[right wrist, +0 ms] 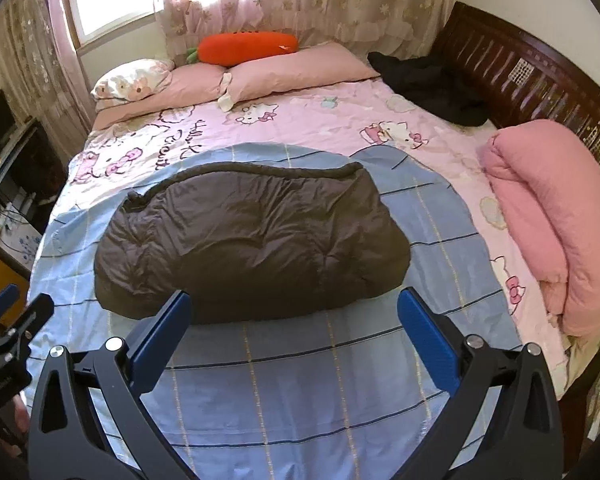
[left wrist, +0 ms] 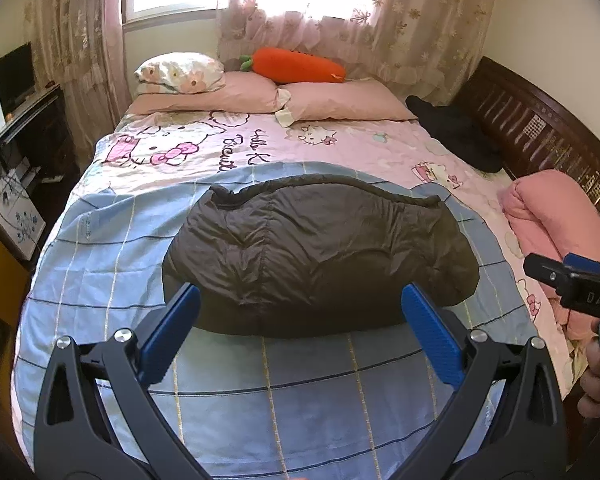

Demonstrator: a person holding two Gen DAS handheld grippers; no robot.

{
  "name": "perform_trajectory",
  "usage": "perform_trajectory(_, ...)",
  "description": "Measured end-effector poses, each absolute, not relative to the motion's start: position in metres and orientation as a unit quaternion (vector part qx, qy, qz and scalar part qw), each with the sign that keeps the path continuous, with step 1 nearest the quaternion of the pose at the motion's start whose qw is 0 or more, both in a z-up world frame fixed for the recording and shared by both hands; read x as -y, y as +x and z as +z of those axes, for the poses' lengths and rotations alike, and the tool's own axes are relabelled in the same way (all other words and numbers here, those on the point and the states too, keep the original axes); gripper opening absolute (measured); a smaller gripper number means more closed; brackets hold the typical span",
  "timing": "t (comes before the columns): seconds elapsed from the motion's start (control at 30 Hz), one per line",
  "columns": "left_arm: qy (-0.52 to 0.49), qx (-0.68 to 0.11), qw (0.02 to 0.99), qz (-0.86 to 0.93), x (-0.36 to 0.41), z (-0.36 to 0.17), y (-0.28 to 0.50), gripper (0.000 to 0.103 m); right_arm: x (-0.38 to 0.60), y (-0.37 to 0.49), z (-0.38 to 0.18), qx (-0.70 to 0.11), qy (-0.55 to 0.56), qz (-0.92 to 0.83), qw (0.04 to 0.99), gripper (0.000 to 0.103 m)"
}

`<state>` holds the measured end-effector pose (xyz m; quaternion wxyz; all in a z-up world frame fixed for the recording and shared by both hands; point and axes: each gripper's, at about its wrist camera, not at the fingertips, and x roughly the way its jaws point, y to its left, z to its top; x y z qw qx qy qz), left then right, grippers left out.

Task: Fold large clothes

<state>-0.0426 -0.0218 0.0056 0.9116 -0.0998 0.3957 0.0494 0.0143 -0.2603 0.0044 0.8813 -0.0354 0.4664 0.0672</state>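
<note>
A dark brown puffy jacket (left wrist: 316, 248) lies folded into a compact bundle on a blue checked sheet (left wrist: 112, 248) on the bed; it also shows in the right wrist view (right wrist: 252, 240). My left gripper (left wrist: 300, 308) is open and empty, held above the sheet just short of the bundle's near edge. My right gripper (right wrist: 294, 312) is open and empty, also just short of the bundle's near edge. The right gripper shows at the right edge of the left wrist view (left wrist: 572, 280), and the left gripper at the left edge of the right wrist view (right wrist: 8, 332).
Pink Hello Kitty bedding (left wrist: 340, 140) covers the bed, with pillows (left wrist: 340, 104) and an orange carrot plush (left wrist: 300, 65) at the back. A black garment (right wrist: 428, 84) and a rolled pink quilt (right wrist: 548, 216) lie on the right by the wooden headboard (right wrist: 540, 68). Shelves (left wrist: 16, 128) stand on the left.
</note>
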Motion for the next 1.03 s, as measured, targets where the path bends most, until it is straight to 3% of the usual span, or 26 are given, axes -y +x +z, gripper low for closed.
perform_trajectory(1.03, -0.093, -0.395, 0.913, 0.033, 0.036, 0.005, -0.037, 0.101, 0.259, 0.022, -0.005, -0.479, -0.041, 0.086, 0.872, 0.102)
